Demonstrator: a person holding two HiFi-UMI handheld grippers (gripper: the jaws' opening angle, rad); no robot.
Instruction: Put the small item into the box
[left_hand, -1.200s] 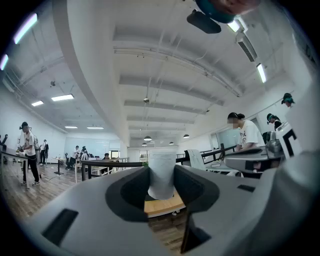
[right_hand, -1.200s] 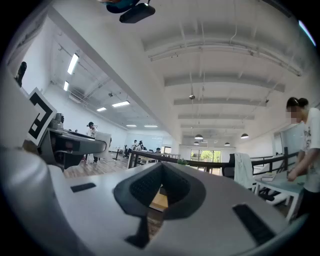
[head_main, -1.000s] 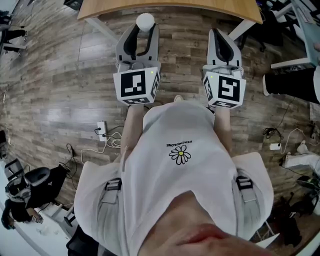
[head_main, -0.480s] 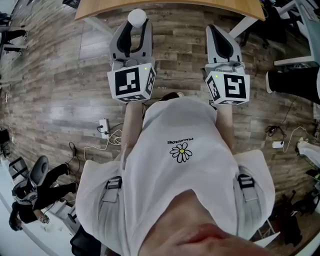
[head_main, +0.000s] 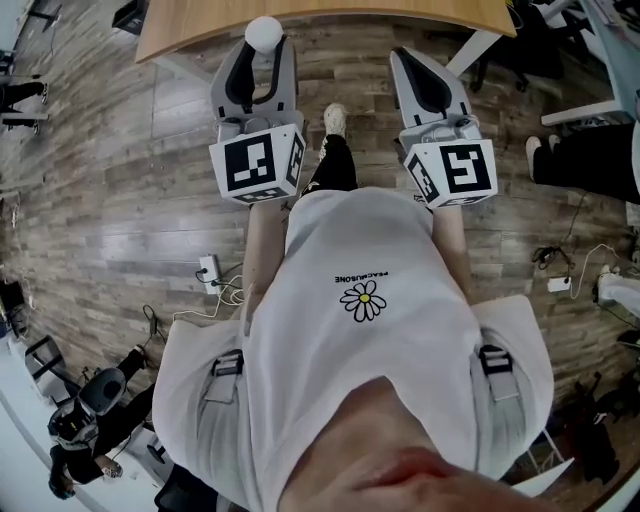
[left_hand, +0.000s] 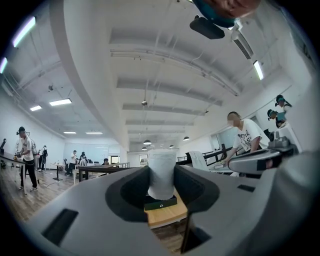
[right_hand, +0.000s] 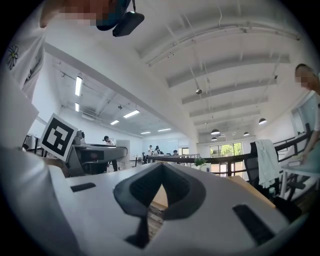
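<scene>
My left gripper (head_main: 266, 48) is held out in front of the person's chest, shut on a small white rounded item (head_main: 264, 31). In the left gripper view the white item (left_hand: 162, 172) stands upright between the dark pads, and the left gripper (left_hand: 161, 181) points level across the room. To its right my right gripper (head_main: 402, 58) is shut with nothing in it. The right gripper view shows the right gripper (right_hand: 161, 181) with its tips touching. No box shows in any view.
A wooden table (head_main: 330, 14) with a white leg (head_main: 470, 52) lies just ahead of both grippers. The person's shoe (head_main: 335, 118) steps between them. A power strip and cables (head_main: 207, 270) lie on the plank floor at left. Other people stand at lower left (head_main: 90, 420) and right (head_main: 590, 160).
Both grippers have moved forward toward the table edge, the left still holding the white item. The person's leg and shoe have come into sight between them.
</scene>
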